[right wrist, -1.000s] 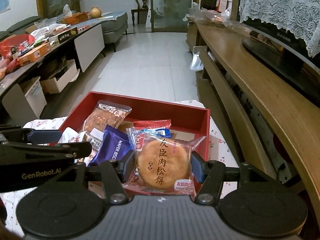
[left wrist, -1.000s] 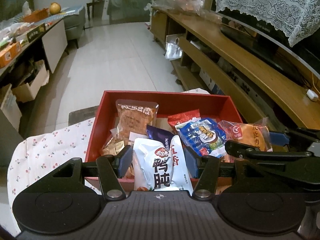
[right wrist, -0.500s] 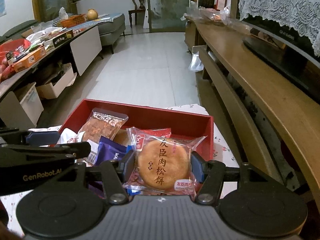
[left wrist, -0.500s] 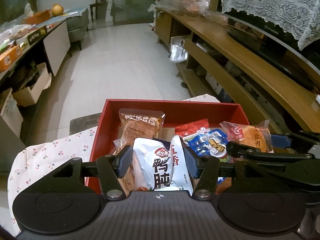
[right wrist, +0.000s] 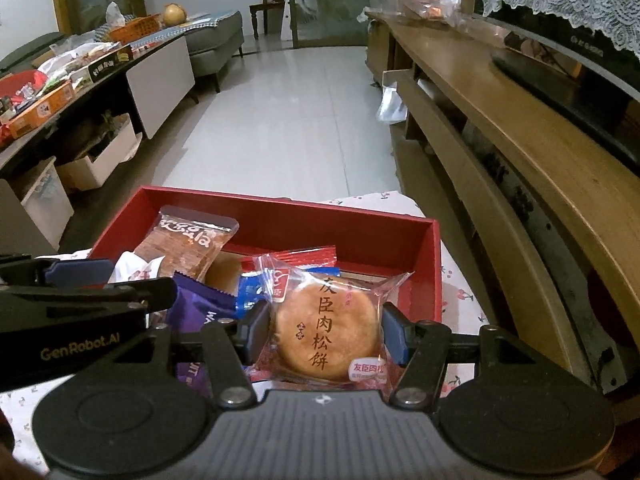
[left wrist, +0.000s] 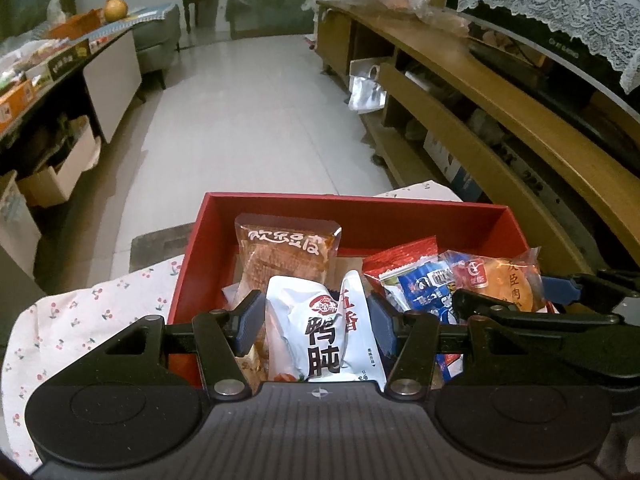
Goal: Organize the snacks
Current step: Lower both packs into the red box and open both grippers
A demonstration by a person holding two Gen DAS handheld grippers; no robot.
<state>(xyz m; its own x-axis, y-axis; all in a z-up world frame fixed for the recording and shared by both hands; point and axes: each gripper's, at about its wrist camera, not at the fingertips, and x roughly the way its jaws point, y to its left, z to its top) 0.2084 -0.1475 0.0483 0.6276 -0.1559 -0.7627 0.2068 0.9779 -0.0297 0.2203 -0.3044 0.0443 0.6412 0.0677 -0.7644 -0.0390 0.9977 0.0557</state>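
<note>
red box [left wrist: 400,216] on cloth-covered surface, half full, stiff walls | left gripper [left wrist: 316,320] jaws clamped on white pouch [left wrist: 320,328], near-left over box: light, puffy, slick, probably best pinched mid-body | right gripper [right wrist: 324,332] jaws clamped on meat floss cake [right wrist: 326,332], near-right: soft, crumbly, go gentle

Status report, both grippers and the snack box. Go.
Left gripper shut on white duck-gizzard packet. Right gripper shut on pork-floss cake. Both over red box, already holding snacks. Nothing blocking.
</note>
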